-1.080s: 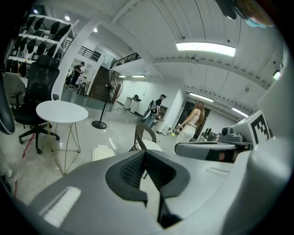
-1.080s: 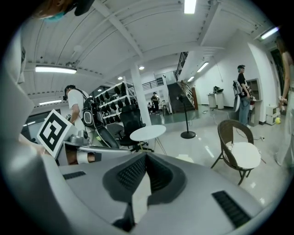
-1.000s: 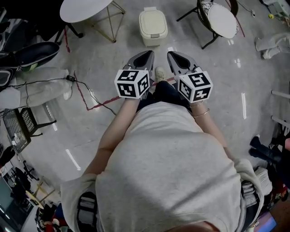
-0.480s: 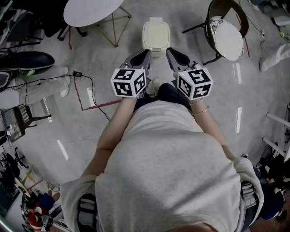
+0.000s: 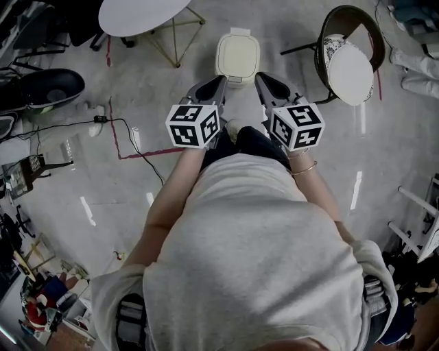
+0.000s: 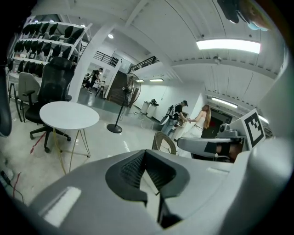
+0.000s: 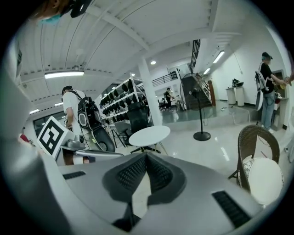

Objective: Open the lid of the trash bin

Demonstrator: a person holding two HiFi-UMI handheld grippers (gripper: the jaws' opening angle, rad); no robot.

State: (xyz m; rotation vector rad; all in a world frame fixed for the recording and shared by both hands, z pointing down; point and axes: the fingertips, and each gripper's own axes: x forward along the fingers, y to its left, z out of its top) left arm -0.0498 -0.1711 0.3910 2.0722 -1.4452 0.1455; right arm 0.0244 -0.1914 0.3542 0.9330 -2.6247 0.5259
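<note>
In the head view a cream trash bin with its lid down stands on the floor straight ahead. Both grippers are held out side by side at waist height, their tips short of the bin's near edge. My left gripper is shut with nothing in it, and so is my right gripper. The left gripper view shows the left gripper with its jaws meeting at the tip. The right gripper looks the same in its own view. Both gripper views look level across the room, so the bin is hidden from them.
A round white table stands to the bin's left and a dark chair with a round pale cushion to its right. A black cable and red floor tape lie at left. People stand far off across the room.
The person has walked toward the bin, so it now sits nearer the gripper tips in the head view. Both grippers kept their shut pose side by side.
</note>
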